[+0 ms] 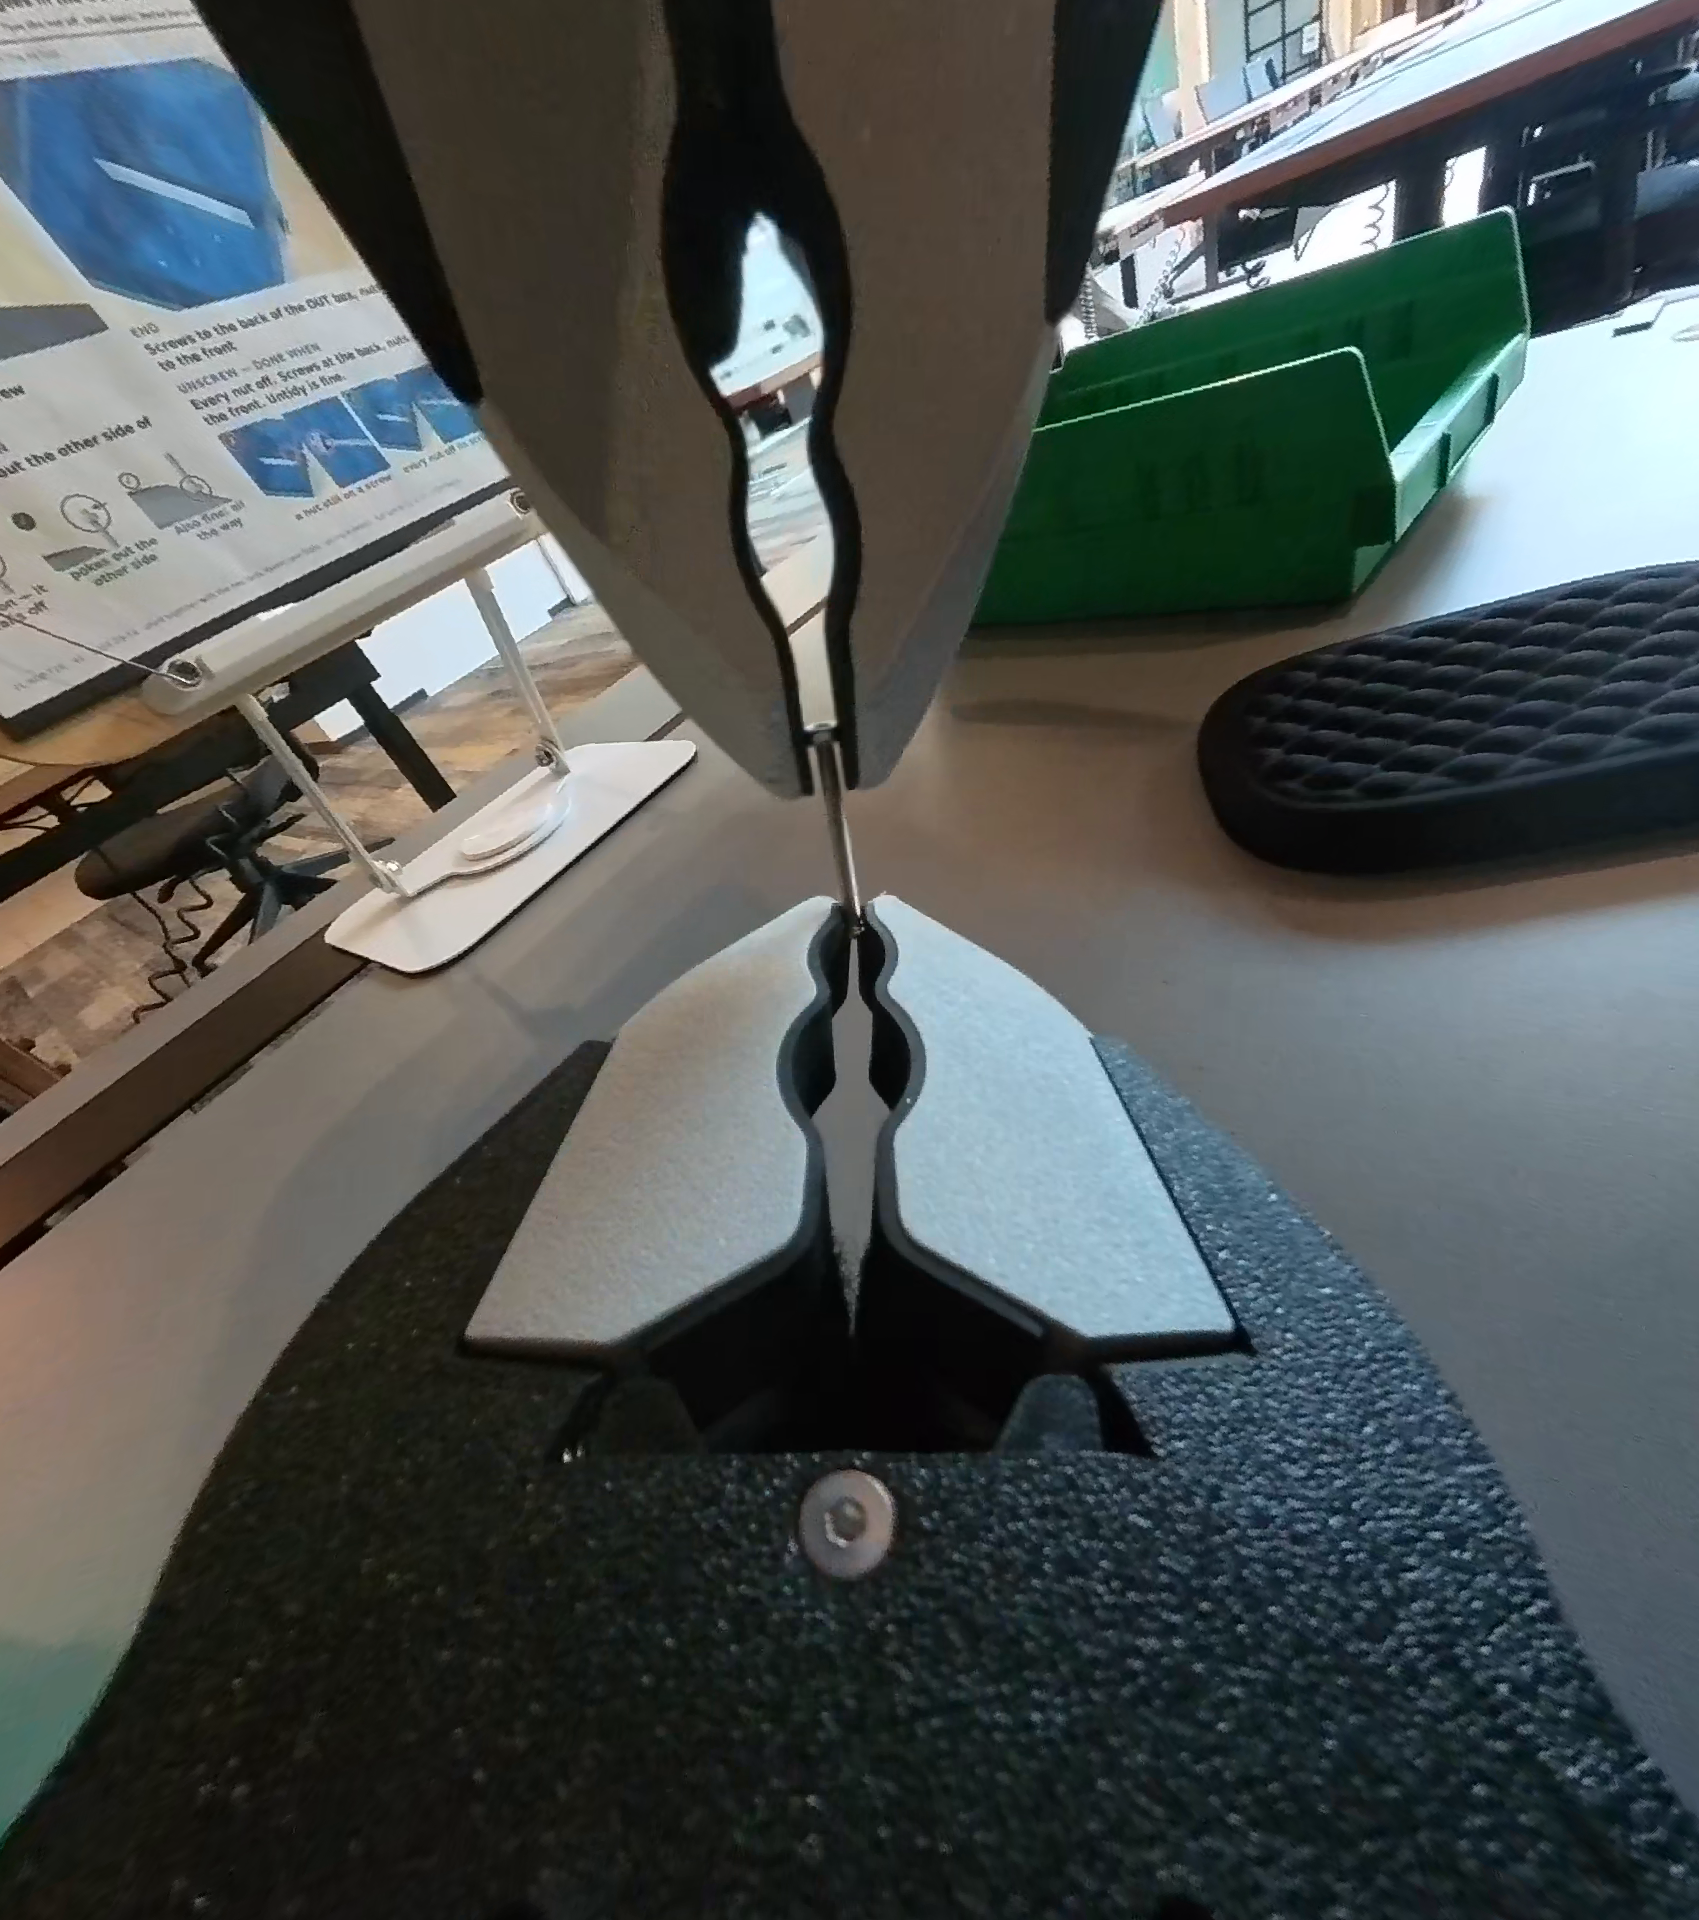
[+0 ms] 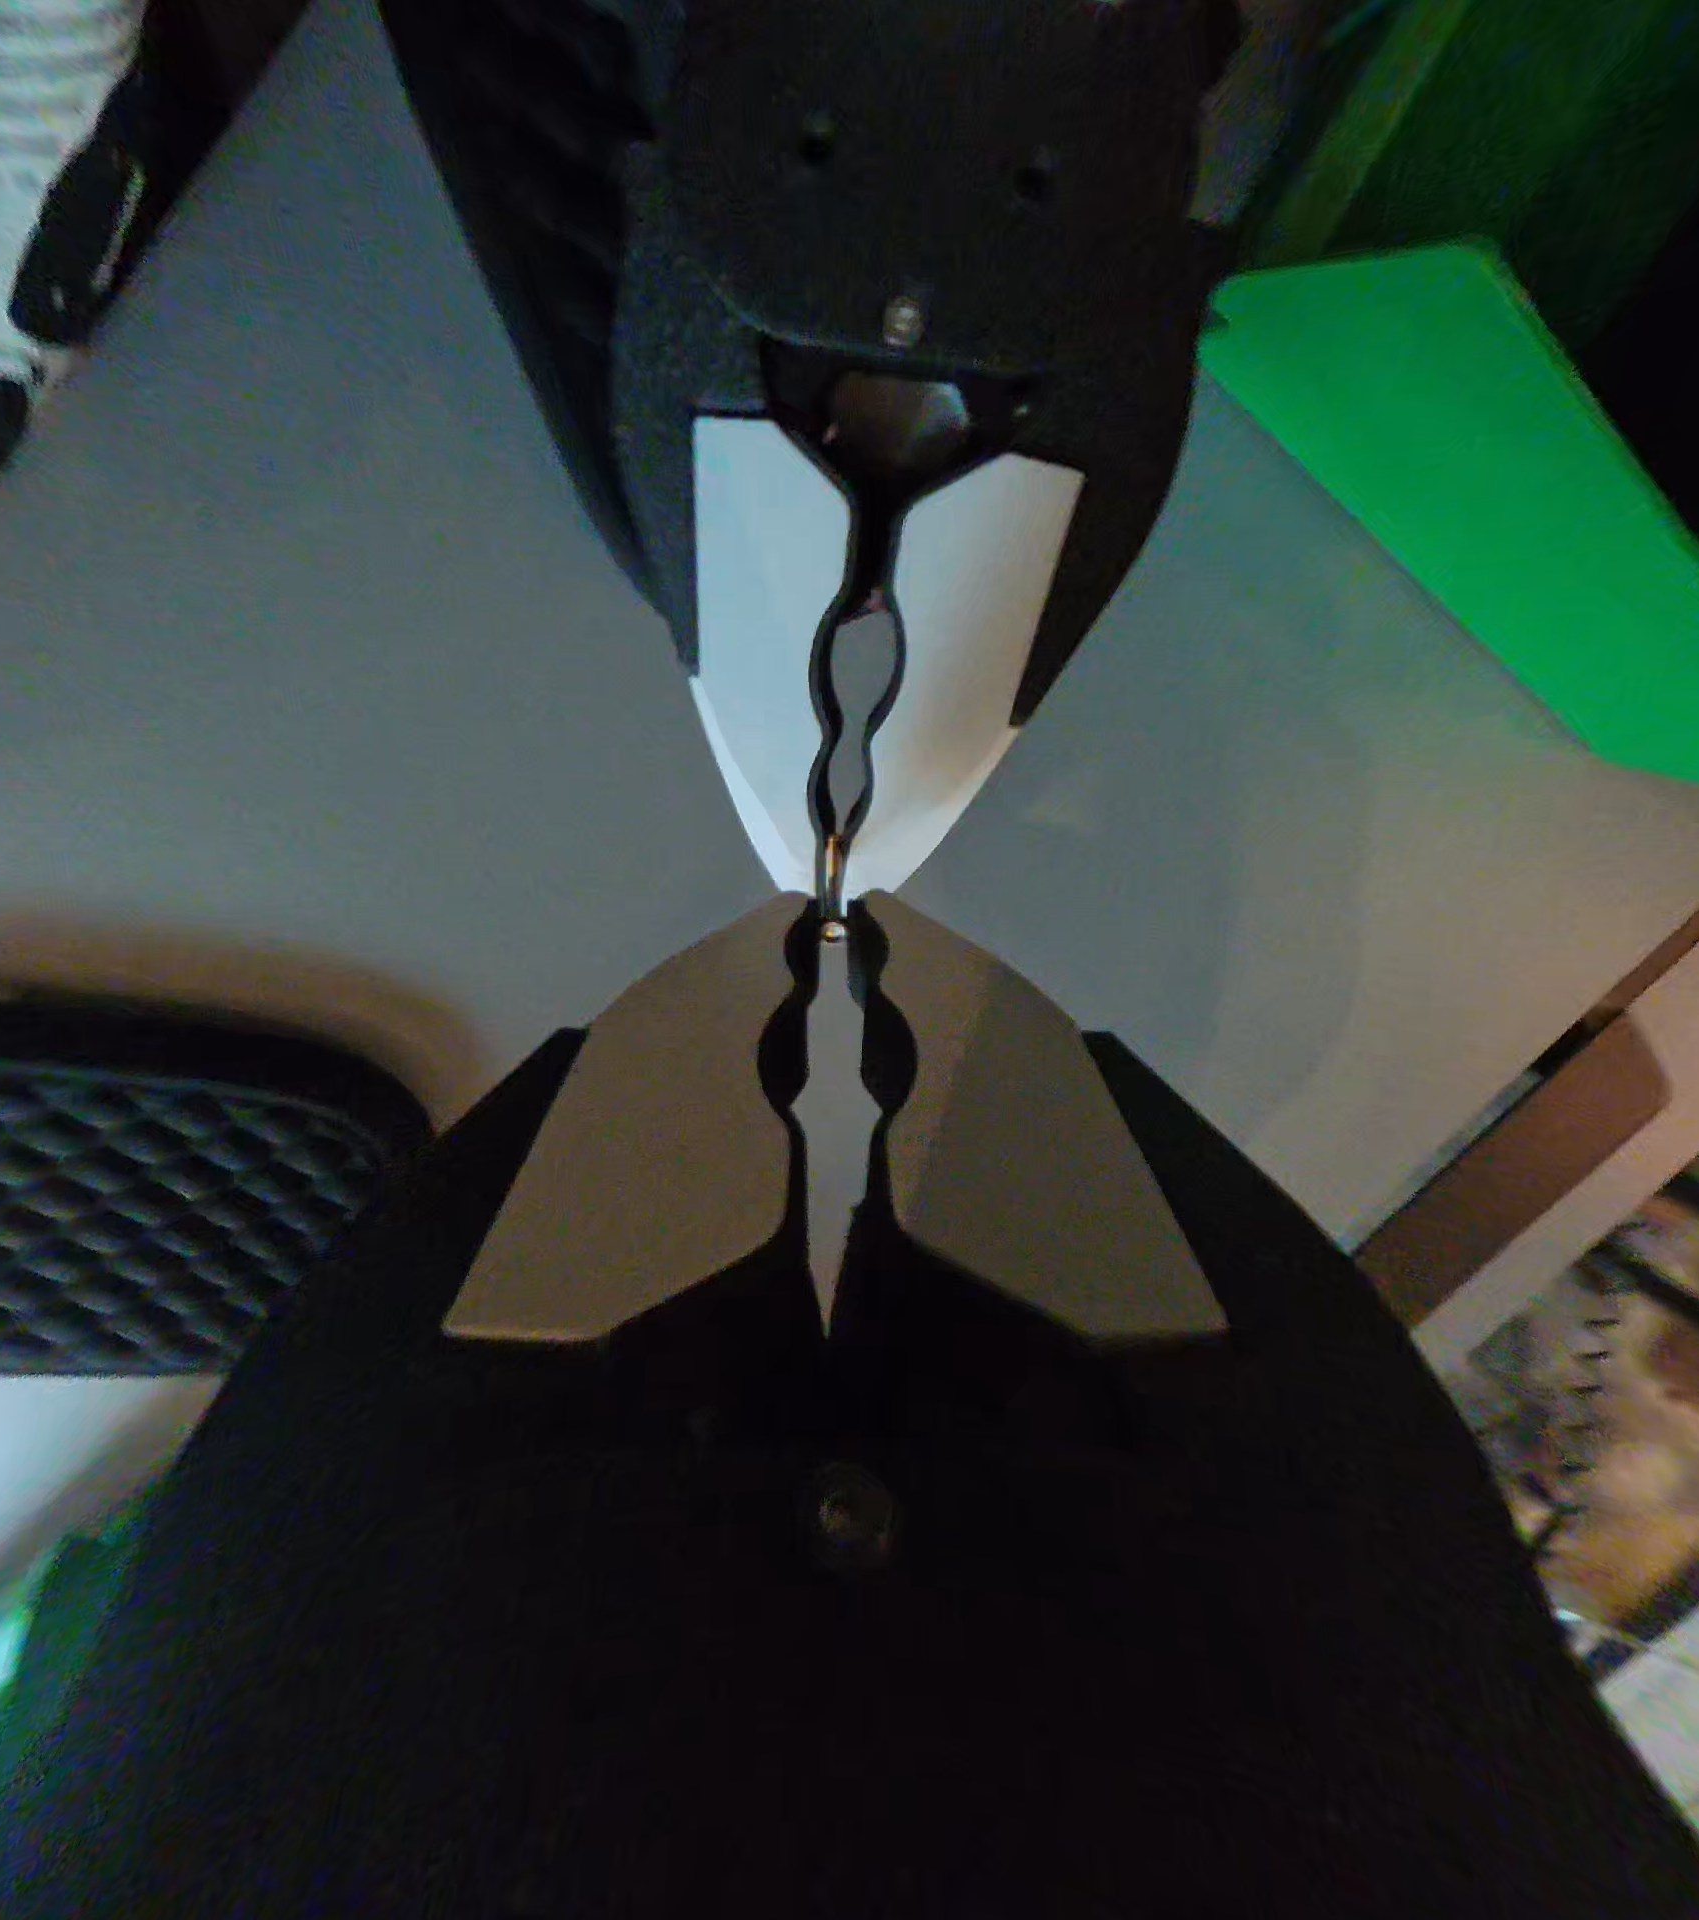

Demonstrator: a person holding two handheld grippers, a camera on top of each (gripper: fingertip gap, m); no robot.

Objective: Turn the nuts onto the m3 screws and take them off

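Two grippers meet on one thin steel screw point(image 1: 840, 831), held in the air above the grey table point(image 1: 1240, 1091). Well to the left of the screw stands an instruction sheet on a white stand point(image 1: 149, 364). At the screw itself, the left gripper point(image 1: 857, 920) is pinched down to a narrow slit on the lower end. The right gripper point(image 1: 824, 774) clamps the upper end just under the small head, its fingers pressed to the shank. Whether a nut sits at the left gripper's tips is too small to tell. To the right of the screw and farther back is a green bin point(image 1: 1240, 468), and nearer lies a black quilted pad point(image 1: 1499, 707).

The screw looks very light, stiff and smooth, so it would likely slip or pivot if gripped off-centre. I judge the best hold to be close under the head. A nut would be held across its flats at the very fingertips, with both tools kept in line.
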